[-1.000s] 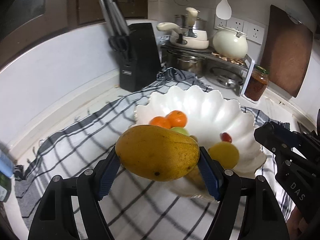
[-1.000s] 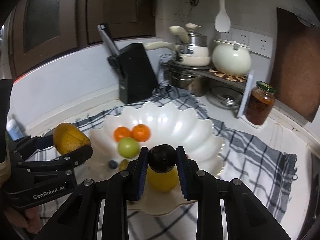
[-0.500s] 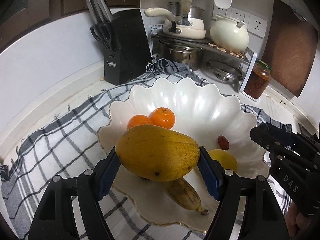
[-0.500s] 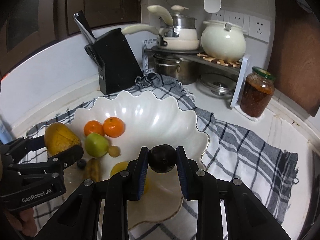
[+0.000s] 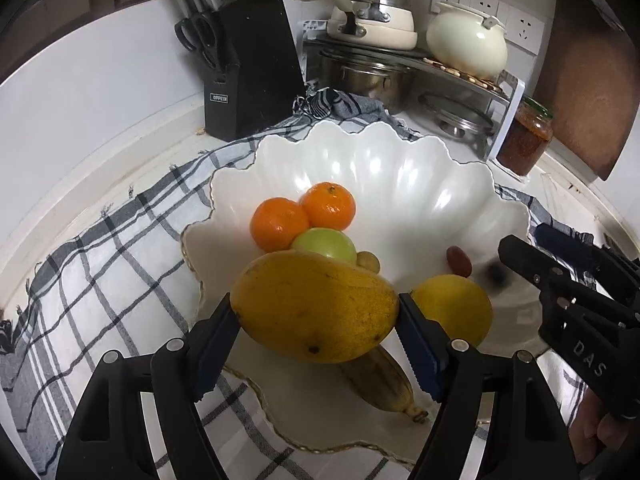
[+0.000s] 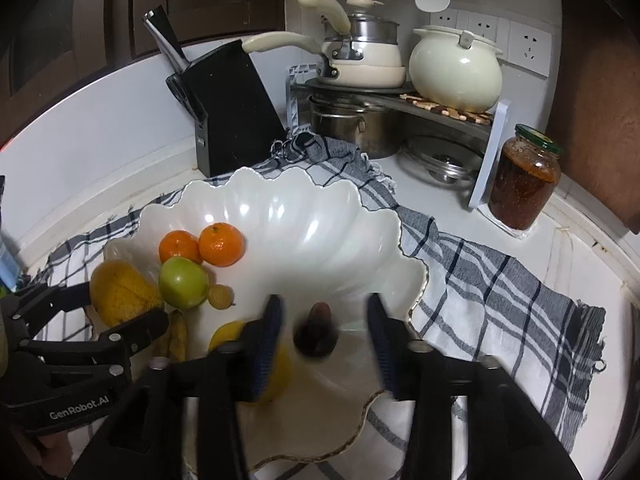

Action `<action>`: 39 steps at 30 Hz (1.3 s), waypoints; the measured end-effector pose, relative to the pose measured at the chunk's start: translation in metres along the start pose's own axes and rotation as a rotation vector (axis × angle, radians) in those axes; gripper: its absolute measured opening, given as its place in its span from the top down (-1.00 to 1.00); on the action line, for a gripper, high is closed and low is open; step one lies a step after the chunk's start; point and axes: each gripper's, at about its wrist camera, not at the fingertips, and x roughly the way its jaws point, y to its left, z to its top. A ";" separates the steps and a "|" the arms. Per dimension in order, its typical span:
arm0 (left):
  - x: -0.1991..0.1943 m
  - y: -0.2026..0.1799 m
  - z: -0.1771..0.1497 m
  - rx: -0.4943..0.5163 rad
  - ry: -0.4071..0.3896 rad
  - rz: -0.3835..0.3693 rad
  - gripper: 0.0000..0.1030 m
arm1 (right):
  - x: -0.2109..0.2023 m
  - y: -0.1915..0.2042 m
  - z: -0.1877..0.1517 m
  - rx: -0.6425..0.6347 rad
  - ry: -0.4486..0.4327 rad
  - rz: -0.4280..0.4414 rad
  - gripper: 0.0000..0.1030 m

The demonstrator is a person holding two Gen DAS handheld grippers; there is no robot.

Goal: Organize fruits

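At the bottom of your left wrist view, your left gripper (image 5: 318,316) has its jaws clamped on the mango (image 5: 316,306), held above the near rim of the white scalloped bowl (image 5: 400,172). At the bottom centre of your right wrist view, your right gripper (image 6: 324,328) has its jaws spread wide, and the blurred dark plum (image 6: 316,336) sits between them, touching neither. Further up the frame the bowl holds a lemon (image 5: 452,308), a banana (image 5: 380,380), a green apple (image 6: 183,282) and two oranges (image 6: 221,244), on the checked cloth (image 6: 500,280) over the bench.
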 end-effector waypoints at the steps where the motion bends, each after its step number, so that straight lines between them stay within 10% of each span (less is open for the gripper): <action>1: -0.002 0.000 0.000 -0.001 -0.006 0.004 -0.62 | -0.002 0.000 0.000 0.002 -0.006 -0.013 -0.24; 12: -0.042 0.001 0.000 -0.008 -0.091 0.072 -0.99 | -0.032 -0.005 0.002 0.022 -0.041 -0.078 -0.72; 39: -0.137 0.000 -0.055 -0.076 -0.157 0.146 -1.00 | -0.123 0.011 -0.032 0.017 -0.099 -0.050 -0.76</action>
